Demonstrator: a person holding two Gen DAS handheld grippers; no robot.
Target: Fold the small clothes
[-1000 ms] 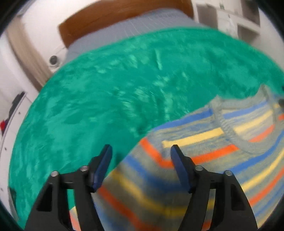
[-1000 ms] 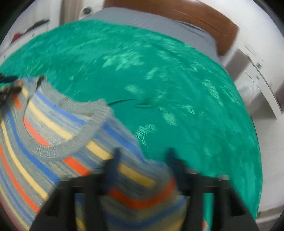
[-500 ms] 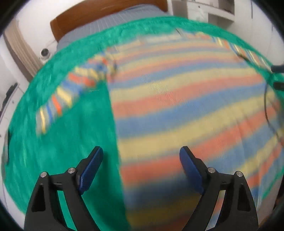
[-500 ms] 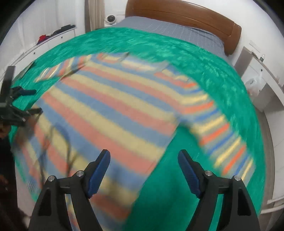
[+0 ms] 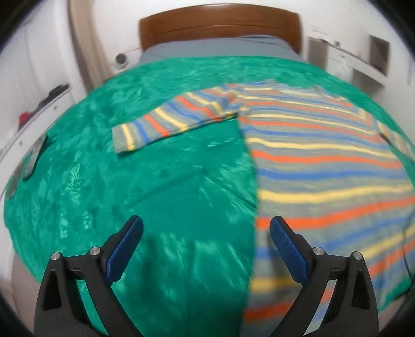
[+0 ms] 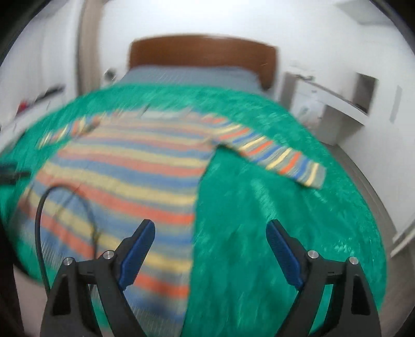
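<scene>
A striped sweater (image 5: 324, 166) in grey, blue, orange and yellow lies flat on the green blanket (image 5: 129, 181), both sleeves spread out to the sides. In the left wrist view its left sleeve (image 5: 168, 119) stretches left. In the right wrist view the sweater (image 6: 124, 176) fills the left half and its right sleeve (image 6: 280, 158) reaches right. My left gripper (image 5: 206, 236) hovers over the sweater's lower left edge, jaws still opening, nothing between them. My right gripper (image 6: 210, 238) hovers over the lower right edge, jaws also opening and empty.
A wooden headboard (image 5: 220, 23) and grey bedding (image 5: 215, 49) lie beyond the blanket. White shelving (image 5: 358, 59) stands at the right, a white ledge (image 5: 39, 103) with small items at the left. A black cable (image 6: 41, 220) loops over the sweater's left side. A dark flat object (image 5: 33, 155) lies on the blanket's left edge.
Both grippers have let go of the sweater near its collar and pulled back toward the hem, opening wide. The sweater now lies spread flat with both sleeves out.
</scene>
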